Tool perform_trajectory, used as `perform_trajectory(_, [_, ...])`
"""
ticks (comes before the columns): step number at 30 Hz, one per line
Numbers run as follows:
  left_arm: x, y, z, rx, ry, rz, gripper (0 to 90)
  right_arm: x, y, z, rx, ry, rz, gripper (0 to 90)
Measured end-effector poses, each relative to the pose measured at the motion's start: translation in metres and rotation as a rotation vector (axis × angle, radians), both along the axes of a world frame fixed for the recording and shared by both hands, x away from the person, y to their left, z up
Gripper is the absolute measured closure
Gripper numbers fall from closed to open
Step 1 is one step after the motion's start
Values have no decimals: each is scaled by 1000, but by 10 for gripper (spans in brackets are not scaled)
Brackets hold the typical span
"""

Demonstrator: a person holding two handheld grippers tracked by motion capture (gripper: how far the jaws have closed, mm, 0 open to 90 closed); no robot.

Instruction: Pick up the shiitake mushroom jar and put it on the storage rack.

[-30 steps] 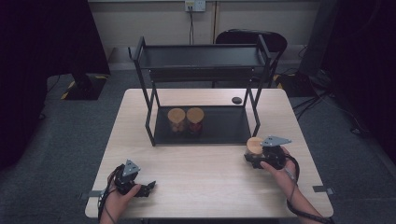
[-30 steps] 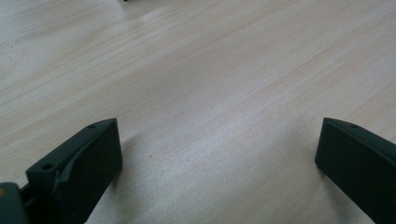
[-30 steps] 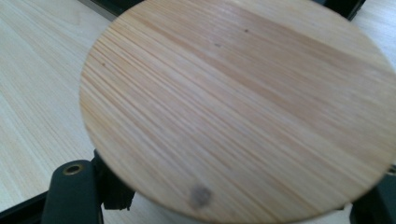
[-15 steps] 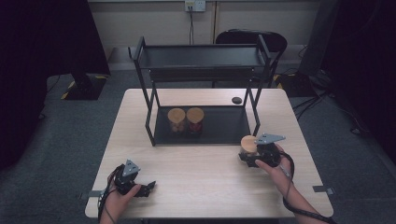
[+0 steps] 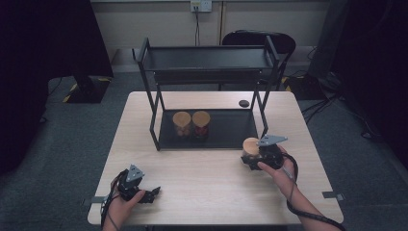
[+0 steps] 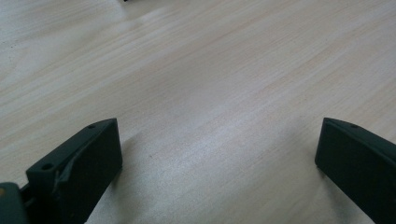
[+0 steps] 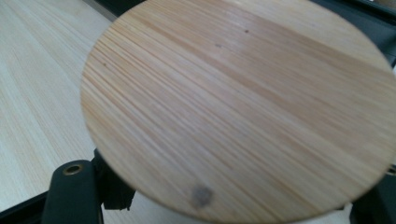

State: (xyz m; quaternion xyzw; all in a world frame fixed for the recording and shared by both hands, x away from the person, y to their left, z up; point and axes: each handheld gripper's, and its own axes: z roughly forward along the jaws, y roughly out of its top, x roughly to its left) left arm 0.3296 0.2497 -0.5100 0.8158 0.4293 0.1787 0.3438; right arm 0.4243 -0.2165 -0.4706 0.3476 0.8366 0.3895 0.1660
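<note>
Jar (image 5: 250,147) with a round wooden lid (image 7: 238,107) sat pinched between the jaws of the right hand-held gripper (image 5: 254,158), just in front of the black rack (image 5: 207,62) near its right front leg, over the pale wooden surface (image 5: 211,187). Two more wooden-lidded jars (image 5: 191,122) stood side by side on the rack's bottom tray. At the near left corner, the left hand-held gripper (image 5: 149,195) rested low with its jaws spread wide over bare wood.
</note>
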Motion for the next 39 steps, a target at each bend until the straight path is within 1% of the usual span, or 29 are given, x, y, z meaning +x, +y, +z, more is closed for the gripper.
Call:
perform_trajectory(11, [0, 0, 0, 0, 0, -1, 2, 6, 12, 5, -1, -6, 12, 254])
perform_trajectory(20, [0, 0, 0, 0, 0, -2, 2, 11, 21, 6, -2, 0, 14, 254])
perform_trajectory(39, [0, 0, 0, -1, 0, -4, 2, 22, 42, 10, 3, -4, 27, 254])
